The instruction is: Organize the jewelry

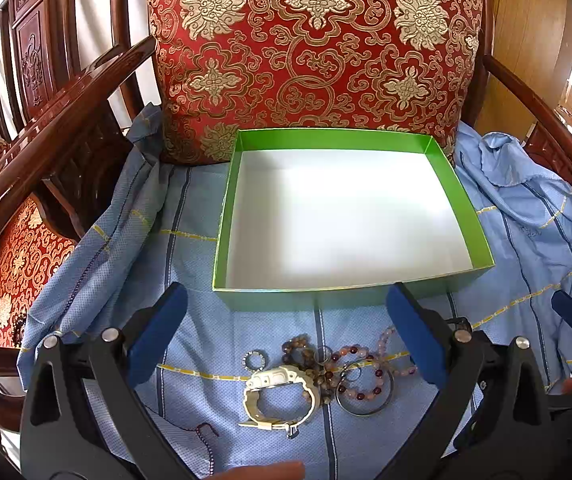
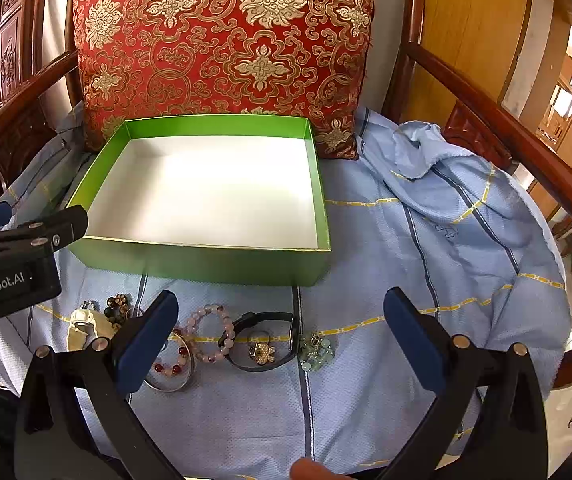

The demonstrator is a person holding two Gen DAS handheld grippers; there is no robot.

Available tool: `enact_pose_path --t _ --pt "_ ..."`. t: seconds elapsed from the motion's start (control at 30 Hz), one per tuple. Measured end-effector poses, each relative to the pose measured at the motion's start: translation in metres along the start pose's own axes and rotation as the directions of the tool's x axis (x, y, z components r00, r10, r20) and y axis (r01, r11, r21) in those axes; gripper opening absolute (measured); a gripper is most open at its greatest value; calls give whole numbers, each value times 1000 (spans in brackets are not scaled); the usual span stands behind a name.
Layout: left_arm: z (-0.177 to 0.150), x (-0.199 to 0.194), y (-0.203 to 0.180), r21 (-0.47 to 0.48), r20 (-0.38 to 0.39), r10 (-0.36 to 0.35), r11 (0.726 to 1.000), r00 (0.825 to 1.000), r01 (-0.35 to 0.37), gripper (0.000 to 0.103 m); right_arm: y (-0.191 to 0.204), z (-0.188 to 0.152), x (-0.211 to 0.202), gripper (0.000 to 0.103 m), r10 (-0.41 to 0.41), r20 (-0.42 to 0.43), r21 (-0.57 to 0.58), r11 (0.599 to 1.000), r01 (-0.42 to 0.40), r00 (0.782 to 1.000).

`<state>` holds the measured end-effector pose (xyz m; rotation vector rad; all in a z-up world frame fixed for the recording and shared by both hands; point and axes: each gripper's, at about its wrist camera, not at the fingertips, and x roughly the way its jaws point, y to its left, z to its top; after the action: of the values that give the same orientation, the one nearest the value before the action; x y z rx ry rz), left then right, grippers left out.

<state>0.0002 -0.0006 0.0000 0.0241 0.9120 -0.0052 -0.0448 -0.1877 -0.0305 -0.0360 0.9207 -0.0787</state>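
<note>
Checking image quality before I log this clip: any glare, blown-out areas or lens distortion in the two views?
Left wrist view: the green box has a washed-out white floor, glare streaks the chair armrest, and fisheye bends the edges into dark corners. Right wrist view: the box floor is also overexposed, the doorway at right is blown out, and the jewelry stays sharp.

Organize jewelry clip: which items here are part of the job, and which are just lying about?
Part of the job:
green box, empty
white watch
black watch
pink bead bracelet
silver bangle
gold brooch
pale green bead piece

Just there:
red patterned cushion
blue cloth
wooden chair arm
</note>
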Motion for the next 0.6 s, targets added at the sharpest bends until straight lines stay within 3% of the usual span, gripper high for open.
enact_pose_path --t 0.6 --pt "-3 2 2 7 -4 4 1000 1000 -4 99 2 1 0 101 9 5 -10 1000 -9 1000"
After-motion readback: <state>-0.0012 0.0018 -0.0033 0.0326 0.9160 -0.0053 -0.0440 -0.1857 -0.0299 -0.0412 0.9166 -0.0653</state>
